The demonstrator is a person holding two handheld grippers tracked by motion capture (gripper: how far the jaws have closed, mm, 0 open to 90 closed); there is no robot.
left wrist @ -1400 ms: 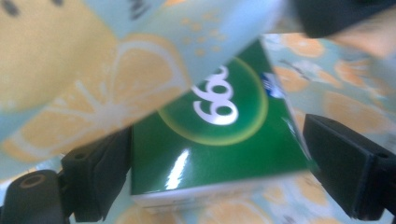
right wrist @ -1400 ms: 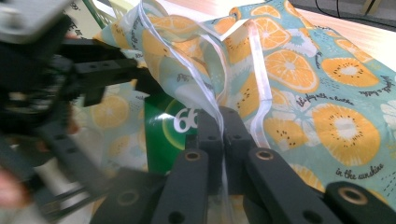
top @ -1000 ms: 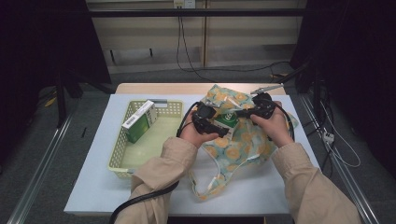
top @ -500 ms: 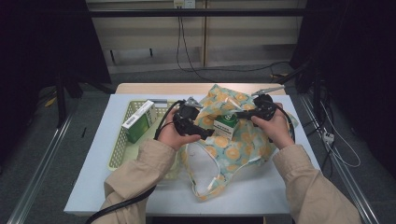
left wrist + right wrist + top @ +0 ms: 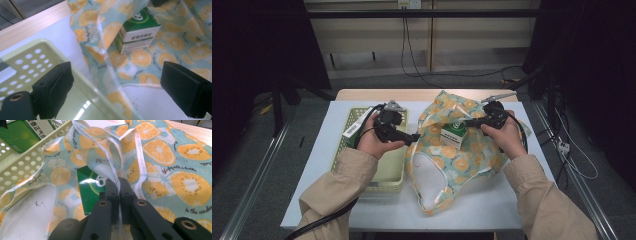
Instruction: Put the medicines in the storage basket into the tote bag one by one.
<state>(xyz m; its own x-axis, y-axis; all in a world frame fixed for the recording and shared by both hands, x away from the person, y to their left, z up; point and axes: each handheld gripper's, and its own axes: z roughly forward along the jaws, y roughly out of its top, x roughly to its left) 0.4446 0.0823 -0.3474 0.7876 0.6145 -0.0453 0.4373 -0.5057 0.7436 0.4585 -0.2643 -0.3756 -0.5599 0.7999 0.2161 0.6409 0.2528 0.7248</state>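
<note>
A fabric bag [image 5: 462,160] printed with orange slices lies open on the white table. Inside it stands a green and white box [image 5: 453,132]. My right gripper [image 5: 460,122] is shut on the bag's translucent strap [image 5: 117,173] just above that box [image 5: 90,190], holding the bag's mouth up. My left gripper [image 5: 414,136] hangs open over the right edge of the pale green basket [image 5: 389,167], left of the bag. In the left gripper view its wide-apart jaws [image 5: 120,92] frame the basket's rim [image 5: 37,55], with the box [image 5: 140,30] and bag [image 5: 140,57] beyond.
A second green and white box [image 5: 353,127] leans in the basket's far left corner and appears again [image 5: 22,131] in the right gripper view. The white table [image 5: 322,170] has bare room at its front and left. Cables trail from both grippers.
My left gripper has drawn back leftward from the box in the bag to the basket's edge. The right gripper has stayed put, still holding the strap.
</note>
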